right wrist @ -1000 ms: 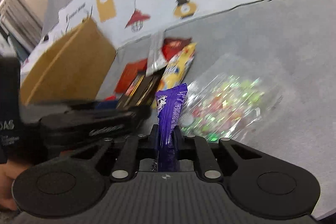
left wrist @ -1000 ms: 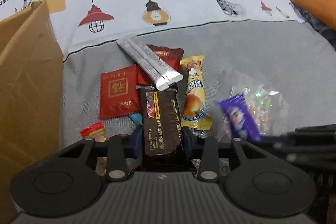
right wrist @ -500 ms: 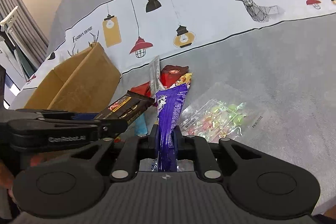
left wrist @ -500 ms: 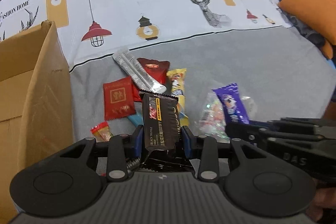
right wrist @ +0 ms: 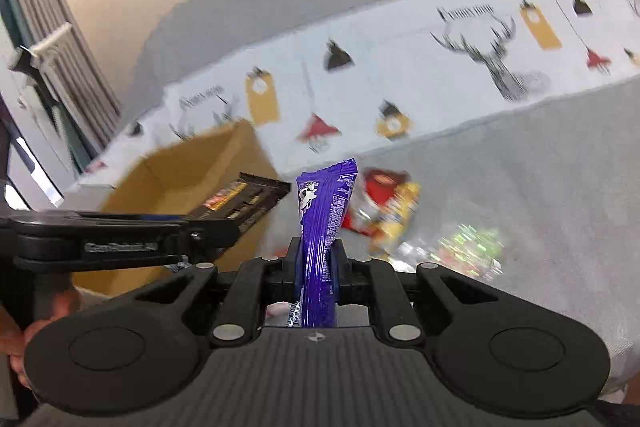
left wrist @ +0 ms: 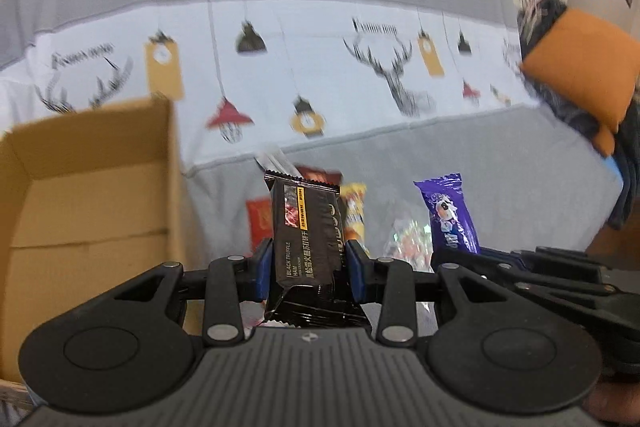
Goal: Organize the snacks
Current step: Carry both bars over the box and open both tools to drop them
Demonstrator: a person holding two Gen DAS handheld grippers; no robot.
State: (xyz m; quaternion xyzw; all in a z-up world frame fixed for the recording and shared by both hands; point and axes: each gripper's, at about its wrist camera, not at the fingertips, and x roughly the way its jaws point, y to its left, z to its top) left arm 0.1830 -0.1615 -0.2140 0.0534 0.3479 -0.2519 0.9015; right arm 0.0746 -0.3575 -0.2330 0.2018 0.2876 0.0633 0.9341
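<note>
My left gripper (left wrist: 307, 269) is shut on a black truffle-ham cracker pack (left wrist: 306, 227), held upright above the bed; it also shows in the right wrist view (right wrist: 240, 201). My right gripper (right wrist: 316, 263) is shut on a purple snack bar (right wrist: 322, 223), which also shows in the left wrist view (left wrist: 450, 215) to the right of the black pack. An open cardboard box (left wrist: 88, 195) stands at the left, also in the right wrist view (right wrist: 188, 179). Both held snacks are lifted, near the box's right side.
Loose snacks lie on the grey bedcover below: a red packet (left wrist: 260, 223), a yellow bar (left wrist: 354, 211), a clear candy bag (right wrist: 464, 247), a dark red pack (right wrist: 382, 183). An orange cushion (left wrist: 580, 63) lies at the far right. The printed sheet lies behind.
Both grippers have risen from the snack pile with their packs and swung left toward the cardboard box, whose open inside now shows. The frames are motion-blurred.
</note>
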